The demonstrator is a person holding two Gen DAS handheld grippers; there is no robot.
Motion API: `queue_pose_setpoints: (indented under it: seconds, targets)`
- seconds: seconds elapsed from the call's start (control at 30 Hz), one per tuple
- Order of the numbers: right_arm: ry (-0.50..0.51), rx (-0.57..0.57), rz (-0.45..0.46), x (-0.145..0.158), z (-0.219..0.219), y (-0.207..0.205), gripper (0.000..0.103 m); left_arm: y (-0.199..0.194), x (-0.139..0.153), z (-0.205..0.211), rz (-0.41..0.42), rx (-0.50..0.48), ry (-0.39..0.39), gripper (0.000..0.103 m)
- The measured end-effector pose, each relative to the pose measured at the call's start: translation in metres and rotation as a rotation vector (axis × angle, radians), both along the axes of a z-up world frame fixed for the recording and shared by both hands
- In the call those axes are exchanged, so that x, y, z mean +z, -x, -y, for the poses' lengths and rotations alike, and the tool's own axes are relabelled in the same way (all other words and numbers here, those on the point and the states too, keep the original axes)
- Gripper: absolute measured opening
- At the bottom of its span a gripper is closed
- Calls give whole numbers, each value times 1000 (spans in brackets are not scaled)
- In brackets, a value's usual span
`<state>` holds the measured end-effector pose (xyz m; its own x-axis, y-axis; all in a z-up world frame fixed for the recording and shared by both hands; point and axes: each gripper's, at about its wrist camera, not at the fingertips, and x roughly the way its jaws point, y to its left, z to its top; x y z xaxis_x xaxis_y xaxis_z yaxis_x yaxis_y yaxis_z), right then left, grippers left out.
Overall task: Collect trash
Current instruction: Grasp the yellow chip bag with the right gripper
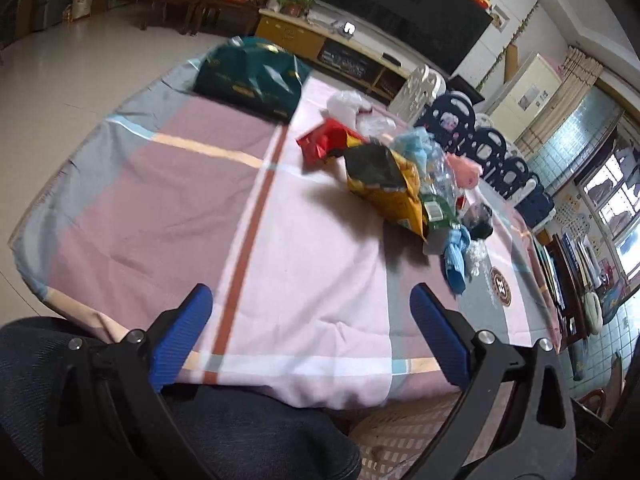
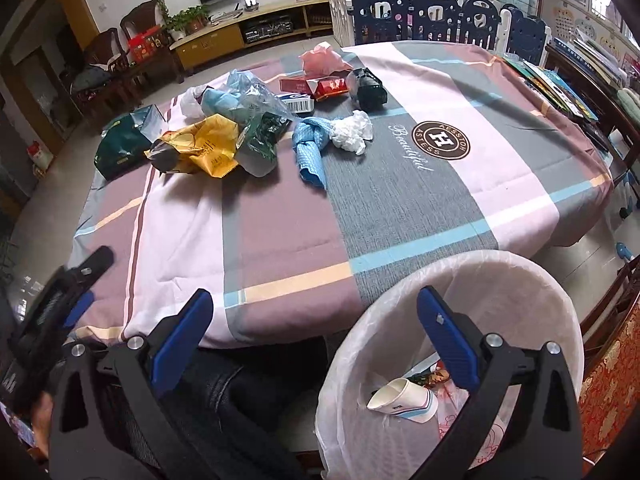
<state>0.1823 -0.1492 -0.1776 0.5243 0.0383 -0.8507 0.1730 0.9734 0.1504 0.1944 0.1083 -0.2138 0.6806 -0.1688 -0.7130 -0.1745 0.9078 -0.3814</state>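
Trash lies in a heap on the checked tablecloth (image 2: 400, 200): a yellow snack bag (image 2: 200, 148), a green wrapper (image 2: 262, 136), a knotted blue cloth (image 2: 310, 144), a crumpled white tissue (image 2: 352, 132), red packets (image 2: 316, 86), a black bag (image 2: 368, 86) and a pink bag (image 2: 324, 58). A white-lined bin (image 2: 448, 280) stands at the table's near edge with a paper cup (image 2: 402, 400) inside. My right gripper (image 2: 316, 308) is open, empty, over the bin's rim and table edge. My left gripper (image 1: 310, 304) is open and empty above the near tablecloth (image 1: 160, 200), short of the yellow bag (image 1: 388, 188).
A dark green bag (image 1: 252, 76) sits at the table's far corner. A blue and white play fence (image 2: 432, 8) and a TV cabinet (image 2: 248, 28) stand beyond the table. A person's dark-clothed legs (image 1: 200, 420) are under the near edge. A red patterned chair (image 2: 612, 380) stands right of the bin.
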Motion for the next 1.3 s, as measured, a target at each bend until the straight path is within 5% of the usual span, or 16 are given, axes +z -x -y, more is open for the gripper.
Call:
queue_pose_setpoints:
  seconds: [0.17, 0.33, 0.53, 0.67, 0.77, 0.8, 0.83, 0.93, 1.17, 1.27, 1.3]
  targets:
    - [-8, -10, 36, 0, -7, -35, 99, 7, 17, -28, 75, 97, -57, 99]
    - [9, 21, 43, -3, -29, -97, 99, 3, 14, -40, 55, 126, -56, 99]
    - [252, 188, 4, -18, -98, -157, 99, -6, 1, -34, 6, 87, -78, 99]
    - [449, 332, 4, -36, -143, -176, 95, 2, 2, -57, 17, 216, -70, 99]
    - [498, 385, -36, -50, -157, -188, 51, 3, -2, -83, -13, 309, -14, 99]
    - [502, 396, -46, -53, -159, -189, 28, 4, -4, -88, -23, 322, 7, 99]
    - [490, 405, -61, -57, -159, -190, 19, 4, -8, -95, -38, 339, 36, 99]
    - [408, 417, -74, -55, -158, -181, 15, 5, -13, -103, -63, 368, 74, 99]
    - [174, 479, -114, -39, -164, -147, 15, 3, -14, -100, -70, 364, 68, 99]
    - [-35, 513, -164, -38, -160, -138, 30, 3, -16, -102, -74, 372, 75, 99]
    - [-91, 517, -174, -37, -156, -135, 47, 2, -16, -102, -76, 374, 74, 99]
